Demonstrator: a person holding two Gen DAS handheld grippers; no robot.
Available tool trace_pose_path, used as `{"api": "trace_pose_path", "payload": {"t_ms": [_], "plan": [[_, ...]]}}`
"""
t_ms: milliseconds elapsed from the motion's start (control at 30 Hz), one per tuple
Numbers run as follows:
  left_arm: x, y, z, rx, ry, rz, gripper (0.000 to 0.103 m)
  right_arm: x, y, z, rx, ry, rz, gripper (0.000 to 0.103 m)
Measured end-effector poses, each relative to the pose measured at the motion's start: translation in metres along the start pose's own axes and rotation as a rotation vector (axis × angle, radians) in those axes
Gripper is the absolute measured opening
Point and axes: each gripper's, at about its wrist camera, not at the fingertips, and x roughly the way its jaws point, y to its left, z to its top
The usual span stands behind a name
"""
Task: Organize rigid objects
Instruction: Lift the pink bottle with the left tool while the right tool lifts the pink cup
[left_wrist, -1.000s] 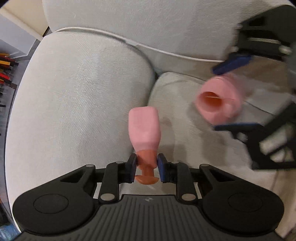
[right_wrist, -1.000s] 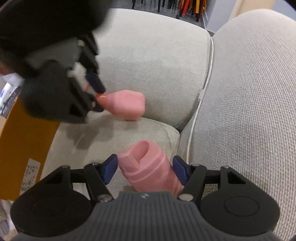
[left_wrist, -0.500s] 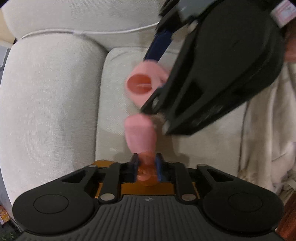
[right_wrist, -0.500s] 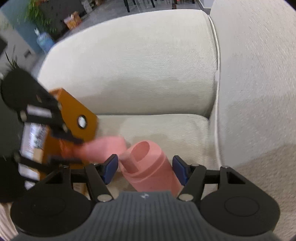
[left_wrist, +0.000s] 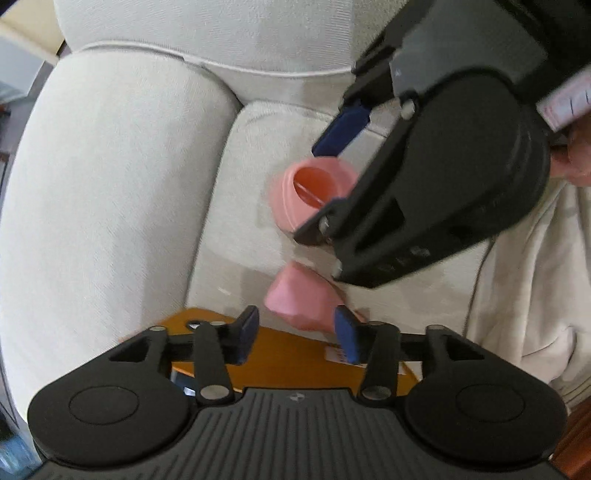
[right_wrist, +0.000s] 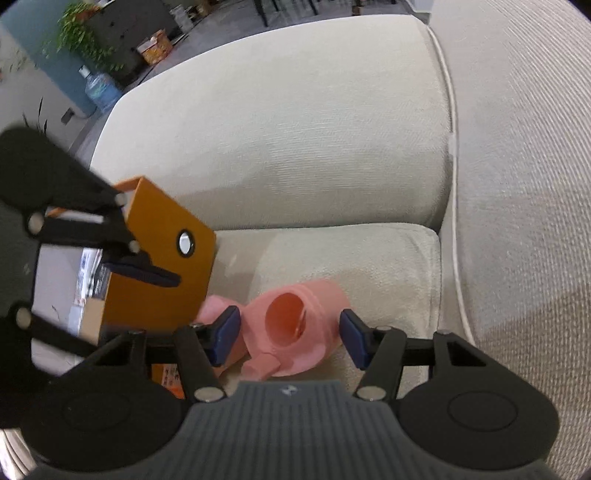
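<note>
My left gripper (left_wrist: 295, 317) points straight down over the sofa seat, its jaws opening. A pink faceted piece (left_wrist: 303, 302) lies on the cushion below the gap, free of both pads. The same piece (right_wrist: 216, 308) shows beside the orange box (right_wrist: 166, 266) in the right wrist view. My right gripper (right_wrist: 290, 326) is closing its jaws, and the pads grip a pink hollow cup (right_wrist: 299, 332). The cup's mouth faces the camera and a short stub sticks out at its base. In the left wrist view the cup (left_wrist: 314, 192) hangs above the seat, with one blue finger (left_wrist: 340, 129) showing.
The open orange box (left_wrist: 288, 354) stands on the seat cushion (right_wrist: 369, 258) under my left gripper. A padded armrest (left_wrist: 110, 184) and the backrest (right_wrist: 517, 184) bound the seat. A beige cloth (left_wrist: 524, 295) lies to the right. A hand (left_wrist: 576, 162) holds the right gripper.
My left gripper opened and let go of the pink piece, which now lies on the seat. The right gripper rolled, turning the cup's mouth towards its camera.
</note>
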Motion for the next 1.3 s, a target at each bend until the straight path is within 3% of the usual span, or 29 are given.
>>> {"api": "trace_pose_path", "payload": {"t_ms": [133, 267, 367, 400, 467, 567, 667, 767, 800, 1033, 1300], "plan": [[0.016, -0.013, -0.003, -0.086, 0.03, -0.006, 0.058, 0.003, 0.007, 0.002, -0.012, 0.053, -0.027, 0.059], [0.036, -0.027, -0.001, -0.175, 0.095, 0.036, 0.058, 0.013, 0.004, -0.001, -0.008, 0.122, -0.136, 0.058], [0.049, -0.034, 0.0, -0.194, 0.113, 0.073, 0.058, 0.02, -0.005, -0.003, 0.045, 0.174, -0.118, 0.055], [0.051, -0.034, 0.001, -0.215, 0.103, 0.066, 0.059, 0.021, -0.007, -0.004, 0.055, 0.176, -0.107, 0.045], [0.054, -0.037, 0.002, -0.235, 0.112, 0.097, 0.06, 0.021, -0.008, -0.004, 0.05, 0.166, -0.134, 0.041], [0.062, -0.046, 0.003, -0.21, 0.133, 0.153, 0.06, 0.018, -0.013, 0.0, 0.062, 0.139, -0.14, 0.042], [0.076, -0.054, 0.002, -0.177, 0.142, 0.194, 0.059, 0.004, -0.015, 0.003, 0.077, 0.088, -0.122, 0.049], [0.076, -0.052, 0.002, -0.195, 0.138, 0.164, 0.042, -0.001, -0.016, 0.005, 0.073, 0.067, -0.119, 0.051], [0.072, -0.049, 0.001, -0.204, 0.135, 0.149, 0.036, 0.0, -0.016, 0.004, 0.071, 0.07, -0.123, 0.051], [0.028, -0.027, -0.01, -0.218, 0.036, 0.095, 0.029, 0.003, -0.016, 0.005, 0.083, 0.056, -0.103, 0.052], [0.003, -0.001, -0.004, -0.272, -0.071, 0.06, 0.029, 0.004, -0.016, 0.006, 0.09, 0.03, -0.094, 0.053]]}}
